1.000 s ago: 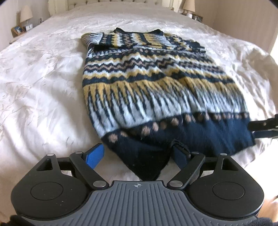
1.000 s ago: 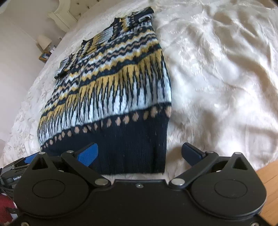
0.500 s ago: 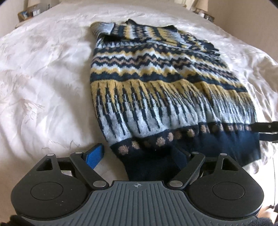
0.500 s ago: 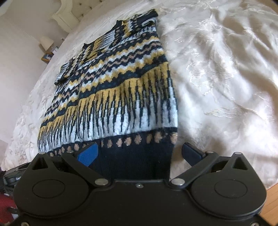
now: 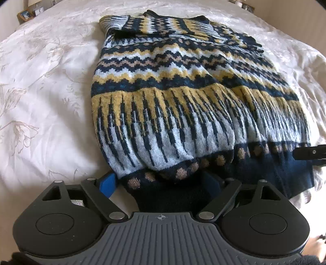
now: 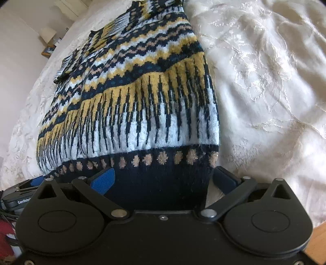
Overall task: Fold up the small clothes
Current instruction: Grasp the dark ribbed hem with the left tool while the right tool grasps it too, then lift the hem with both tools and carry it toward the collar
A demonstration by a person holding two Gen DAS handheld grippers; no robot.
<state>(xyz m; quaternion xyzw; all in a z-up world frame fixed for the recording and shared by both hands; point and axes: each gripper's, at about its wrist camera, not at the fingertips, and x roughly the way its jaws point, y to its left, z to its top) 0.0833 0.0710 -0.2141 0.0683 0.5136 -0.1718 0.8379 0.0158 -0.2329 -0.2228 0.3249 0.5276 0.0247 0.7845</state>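
Note:
A knitted sweater (image 5: 183, 106) in navy, yellow and pale blue lies flat on the white bed cover (image 5: 44, 102), its navy hem nearest me. My left gripper (image 5: 161, 187) straddles the hem's left corner. Its jaws are closing, with the navy fabric between the fingers, and the blue pad (image 5: 108, 183) stands just off the cloth. My right gripper (image 6: 163, 181) straddles the sweater's (image 6: 132, 102) right hem corner. It is open, with a gap beside its right finger (image 6: 226, 179). The right gripper's fingers (image 5: 309, 152) also show at the right edge of the left wrist view.
The bed cover (image 6: 264, 81) spreads wide to the right of the sweater. A bedside table with frames (image 5: 26, 14) stands at the far left corner. Wooden floor (image 6: 317, 234) shows past the bed's near edge. The left gripper's body (image 6: 20, 195) sits low at the left.
Both grippers have moved forward and down onto the hem. The navy band now lies between each pair of fingers, and the knit bulges up just behind them.

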